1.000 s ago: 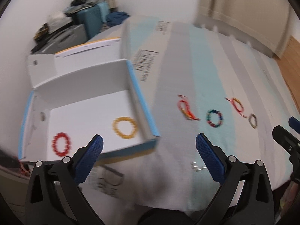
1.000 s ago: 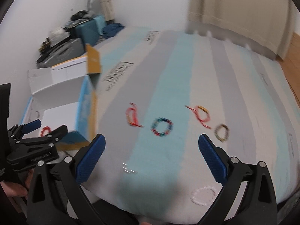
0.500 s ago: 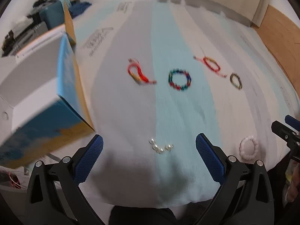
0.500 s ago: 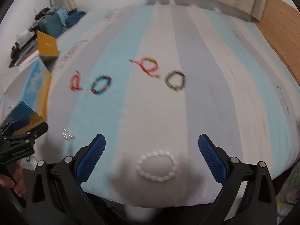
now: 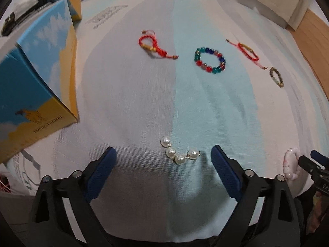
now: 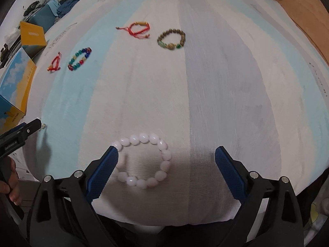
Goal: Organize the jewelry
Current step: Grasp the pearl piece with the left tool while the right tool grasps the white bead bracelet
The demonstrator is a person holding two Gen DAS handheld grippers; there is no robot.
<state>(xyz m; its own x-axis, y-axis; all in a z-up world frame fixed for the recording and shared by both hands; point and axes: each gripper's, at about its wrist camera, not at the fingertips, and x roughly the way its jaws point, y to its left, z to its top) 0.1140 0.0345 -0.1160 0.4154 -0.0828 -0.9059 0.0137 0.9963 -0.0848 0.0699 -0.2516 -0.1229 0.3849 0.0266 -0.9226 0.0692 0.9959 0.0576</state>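
Observation:
My left gripper [image 5: 163, 158] is open, low over the striped bed sheet, with a short string of white pearls [image 5: 179, 152] lying between its blue fingers. My right gripper [image 6: 165, 158] is open over a white bead bracelet [image 6: 144, 161], whose left side touches the left finger [image 6: 102, 168]. Farther back lie a red cord bracelet [image 5: 153, 46], a multicolour bead bracelet [image 5: 209, 60], a second red cord bracelet [image 5: 245, 51] and a brown bead bracelet [image 5: 276, 77]. The white bracelet also shows in the left wrist view [image 5: 291, 166].
A blue and yellow cardboard box [image 5: 39, 72] stands on the bed at the left, its flap raised. Suitcases and clutter [image 6: 43, 10] sit against the far left wall. Wooden floor [image 5: 312, 35] lies beyond the bed's right edge.
Both grippers have swung right and dropped toward the sheet. The left one has left the box and closed in on the pearls; the right one has closed in on the white bracelet.

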